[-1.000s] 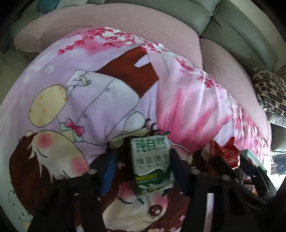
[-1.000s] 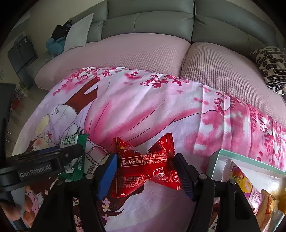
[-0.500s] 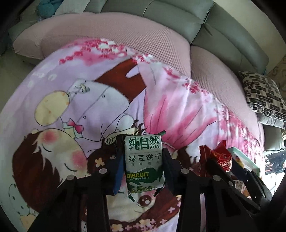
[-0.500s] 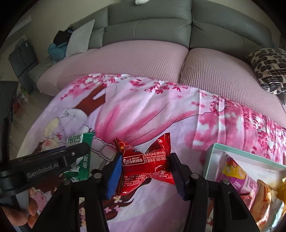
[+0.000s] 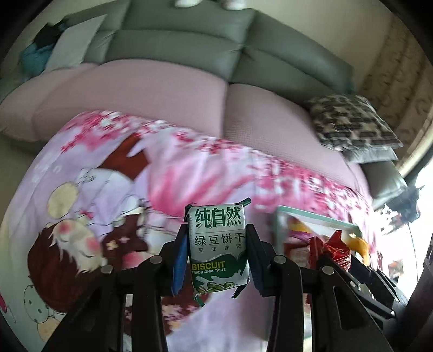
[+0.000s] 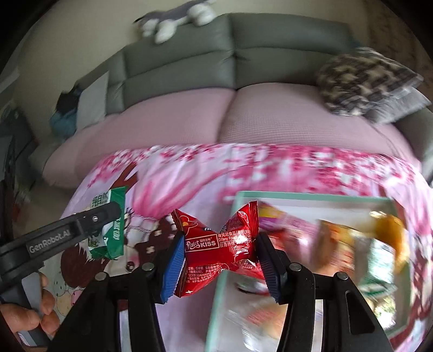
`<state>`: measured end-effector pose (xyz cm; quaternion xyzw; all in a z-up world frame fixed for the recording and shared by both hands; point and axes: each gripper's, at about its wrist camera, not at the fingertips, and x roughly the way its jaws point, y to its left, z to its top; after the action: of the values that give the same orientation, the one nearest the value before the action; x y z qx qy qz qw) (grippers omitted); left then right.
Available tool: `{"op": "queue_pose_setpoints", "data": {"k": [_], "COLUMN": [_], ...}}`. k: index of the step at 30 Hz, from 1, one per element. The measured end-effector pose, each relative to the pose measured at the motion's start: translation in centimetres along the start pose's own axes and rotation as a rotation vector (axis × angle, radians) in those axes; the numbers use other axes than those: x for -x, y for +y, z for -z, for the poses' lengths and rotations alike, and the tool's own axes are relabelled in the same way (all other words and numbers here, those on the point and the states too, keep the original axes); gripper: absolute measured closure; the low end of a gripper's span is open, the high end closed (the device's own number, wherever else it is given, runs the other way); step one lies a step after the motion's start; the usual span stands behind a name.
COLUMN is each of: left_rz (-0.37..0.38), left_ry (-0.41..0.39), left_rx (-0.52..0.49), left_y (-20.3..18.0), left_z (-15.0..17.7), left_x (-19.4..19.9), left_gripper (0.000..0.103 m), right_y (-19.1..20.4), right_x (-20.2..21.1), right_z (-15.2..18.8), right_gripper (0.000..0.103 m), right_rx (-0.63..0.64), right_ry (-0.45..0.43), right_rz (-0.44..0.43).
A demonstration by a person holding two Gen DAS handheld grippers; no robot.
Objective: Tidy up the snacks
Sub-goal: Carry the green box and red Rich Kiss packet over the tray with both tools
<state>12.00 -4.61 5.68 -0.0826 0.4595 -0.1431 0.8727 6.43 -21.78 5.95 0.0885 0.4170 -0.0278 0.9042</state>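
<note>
Your left gripper (image 5: 217, 256) clamped on green biscuit pack (image 5: 218, 249), lifted clear of pink blanket (image 5: 108, 173). Right gripper (image 6: 220, 260) pinches red Pater Kiss pack (image 6: 220, 245) over near-left corner of mint tray (image 6: 311, 195), likely for drop-in. 2 packs held.

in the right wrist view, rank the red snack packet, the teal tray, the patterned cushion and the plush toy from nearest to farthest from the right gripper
1. Red snack packet: clamped between the pads of the right gripper.
2. Teal tray: just beyond and to the right, on the pink cartoon blanket.
3. Patterned cushion: far right, on the sofa seat.
4. Plush toy: farthest, on top of the grey sofa back.
</note>
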Motion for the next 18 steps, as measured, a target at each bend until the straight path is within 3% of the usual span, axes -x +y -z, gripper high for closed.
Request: {"op": "queue_pose_setpoints", "data": {"k": [11, 14, 18], "left_rz": [0.174, 0.207, 0.197], "left_ry": [0.060, 0.095, 0.120], "left_rx": [-0.343, -0.400, -0.425], "left_y": [-13.7, -16.2, -17.4], "left_z": [3.4, 4.5, 5.3], "left_x": [-0.8, -1.9, -3.0], "left_gripper": [0.061, 0.061, 0.061], "right_y": [-11.3, -14.5, -16.4], "right_x": [5.3, 5.7, 5.6], "right_z": [2.6, 3.6, 4.5], "right_gripper": [0.047, 0.047, 0.047], "right_rx": [-0.267, -0.346, -0.386], "right_ry": [-0.043, -0.032, -0.011], "right_rz": [0.201, 0.226, 0.250]}}
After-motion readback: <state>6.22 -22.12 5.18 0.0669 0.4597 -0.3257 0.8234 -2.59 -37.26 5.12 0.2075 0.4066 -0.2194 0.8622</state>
